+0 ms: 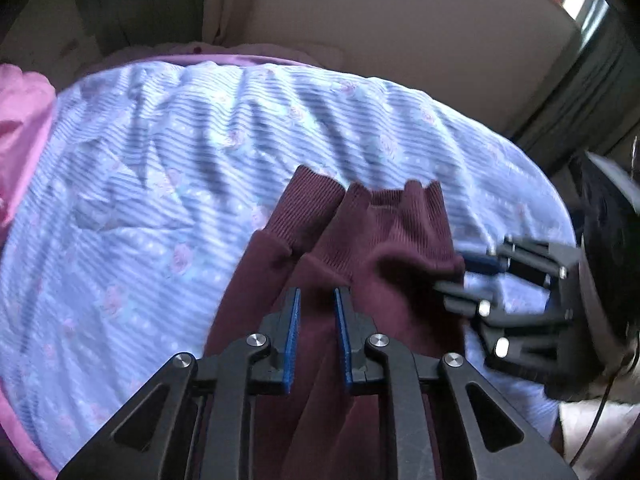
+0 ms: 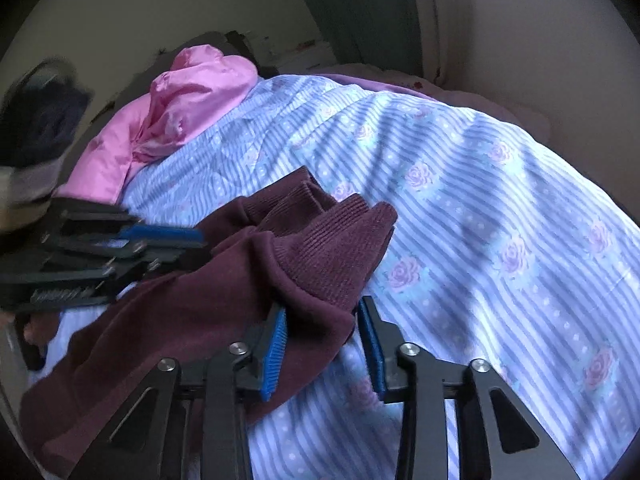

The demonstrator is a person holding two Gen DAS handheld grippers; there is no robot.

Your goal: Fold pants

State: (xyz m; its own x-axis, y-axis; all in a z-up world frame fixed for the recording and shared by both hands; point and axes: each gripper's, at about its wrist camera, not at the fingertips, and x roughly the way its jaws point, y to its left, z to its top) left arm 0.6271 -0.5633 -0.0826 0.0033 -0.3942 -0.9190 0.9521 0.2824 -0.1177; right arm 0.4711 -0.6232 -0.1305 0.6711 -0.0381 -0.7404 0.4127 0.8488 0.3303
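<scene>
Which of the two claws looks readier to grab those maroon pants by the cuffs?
Probably the right gripper: its open jaws already straddle a bunched fold of the pants below a ribbed cuff. The left gripper is open above the cloth, farther from the cuffs.

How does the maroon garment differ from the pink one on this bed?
The maroon pants are knit with ribbed cuffs; the pink garment is smooth and shiny. The pants lie stretched out between both claws, left claw and right claw, whereas the pink garment sits bunched at the far edge, untouched. Both rest on the striped floral bedcover.
</scene>
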